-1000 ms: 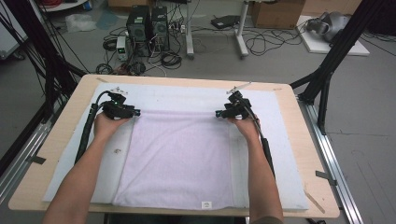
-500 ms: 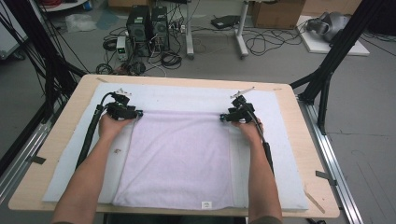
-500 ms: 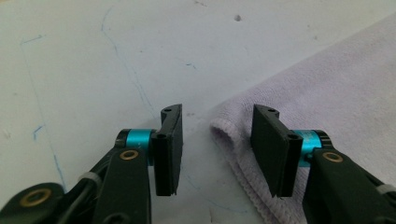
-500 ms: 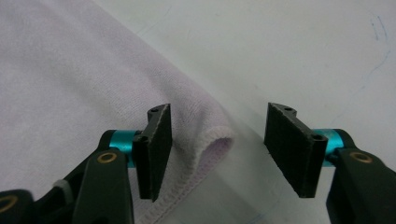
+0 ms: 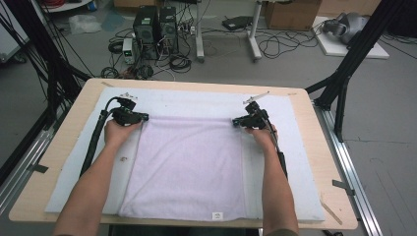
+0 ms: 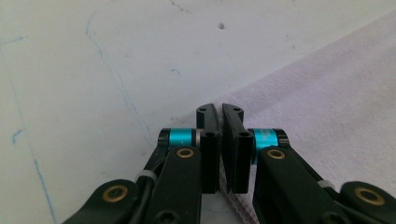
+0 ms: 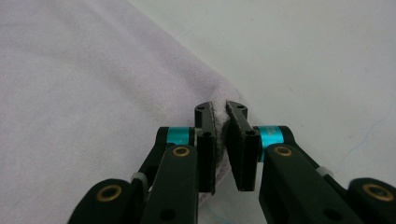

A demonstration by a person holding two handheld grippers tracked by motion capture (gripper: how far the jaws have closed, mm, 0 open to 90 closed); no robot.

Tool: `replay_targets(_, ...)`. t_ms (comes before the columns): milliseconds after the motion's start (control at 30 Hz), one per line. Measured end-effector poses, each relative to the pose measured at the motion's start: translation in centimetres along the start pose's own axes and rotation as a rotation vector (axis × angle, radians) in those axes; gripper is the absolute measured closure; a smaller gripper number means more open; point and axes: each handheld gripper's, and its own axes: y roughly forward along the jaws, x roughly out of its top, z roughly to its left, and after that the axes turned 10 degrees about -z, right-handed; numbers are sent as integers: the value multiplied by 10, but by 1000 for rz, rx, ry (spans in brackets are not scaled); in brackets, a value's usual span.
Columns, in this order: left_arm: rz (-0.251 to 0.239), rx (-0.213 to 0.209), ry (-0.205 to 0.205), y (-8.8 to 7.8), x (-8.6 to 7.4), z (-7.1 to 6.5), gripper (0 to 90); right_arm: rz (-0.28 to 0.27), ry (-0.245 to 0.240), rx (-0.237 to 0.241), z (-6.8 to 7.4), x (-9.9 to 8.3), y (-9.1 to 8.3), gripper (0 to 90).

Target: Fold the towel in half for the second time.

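Observation:
A pale lilac towel lies flat on the white mat, a small label at its near edge. My left gripper sits at the towel's far left corner; its jaws have just been closing and now pinch the towel's corner between them. At the far right corner my right gripper has also just been closing, and the towel's edge is squeezed between its pads. Both forearms reach in from the near edge along the towel's sides.
A white mat covers most of the wooden table. Black frame struts stand at the table's sides. Beyond the far edge, computers and cables lie on the floor.
Both grippers' jaws have closed onto the towel's far corners. The hands have barely shifted, and the towel's far edge lies straighter between them.

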Motion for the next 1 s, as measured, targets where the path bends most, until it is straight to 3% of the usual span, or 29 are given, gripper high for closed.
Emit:
replay_targets(367,-119,-56,27,-34,20,-6,860,-103,-30,18,11,15,-33,830)
replay_targets(633,-188,-104,86,-72,29,-20,863,-164,-57,56,29,22,-64,831)
replay_targets(767,-209,-128,91,-90,19,-29,863,-187,-61,85,41,16,-78,830)
replay_targets(900,-220,-152,123,-110,-2,-41,864,-195,-79,115,56,2,-89,830)
replay_targets(1000,-228,-173,115,-123,-18,-47,864,-196,-79,140,68,-11,-96,830)
